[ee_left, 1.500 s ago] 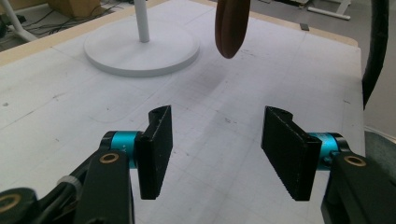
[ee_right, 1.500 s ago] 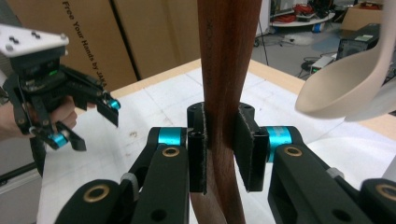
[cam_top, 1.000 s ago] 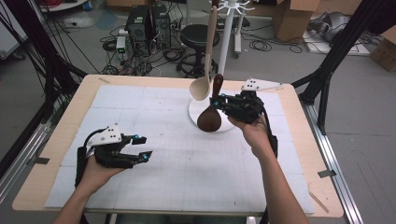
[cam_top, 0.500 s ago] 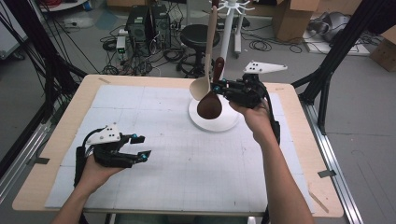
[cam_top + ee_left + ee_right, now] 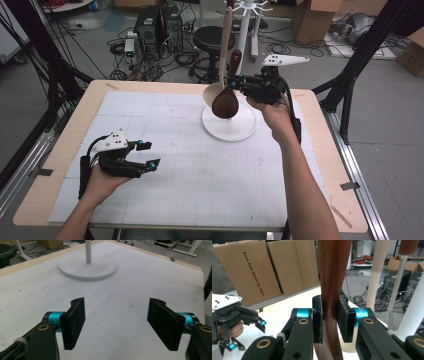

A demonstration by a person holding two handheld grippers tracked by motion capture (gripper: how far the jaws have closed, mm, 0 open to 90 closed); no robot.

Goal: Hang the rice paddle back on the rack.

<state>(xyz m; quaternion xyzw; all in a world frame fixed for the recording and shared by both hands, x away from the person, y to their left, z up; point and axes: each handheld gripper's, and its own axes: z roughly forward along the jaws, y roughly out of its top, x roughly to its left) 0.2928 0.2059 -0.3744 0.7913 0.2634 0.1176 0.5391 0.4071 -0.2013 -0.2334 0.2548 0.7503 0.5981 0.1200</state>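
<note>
So from my seat, the right gripper [image 5: 239, 84] is up over the far side of the table [image 5: 60, 150], and it's got the dark wooden spoon [image 5: 226, 98] pinched by the handle. In the right gripper view the handle [image 5: 334, 290] runs straight up between the two pads [image 5: 317, 320], both pressed flat against it, one each side, so the jaws are closed down to the width of the wood. In the high view the spoon's bowl hangs below the gripper, above the white round base [image 5: 230, 125] of the utensil stand, not touching it as far as I can see. Right beside it is a pale wooden spoon [image 5: 220, 75], which reaches up toward the top of the stand; I can't tell how it's attached up there. The stand's white pole [image 5: 88, 251] shows in the left gripper view too, rising from the base. The left gripper [image 5: 145, 155] sits low over the near left part of the white grid mat [image 5: 200, 180], well apart from the stand, jaws spread wide with nothing but mat between the pads [image 5: 73, 322].
</note>
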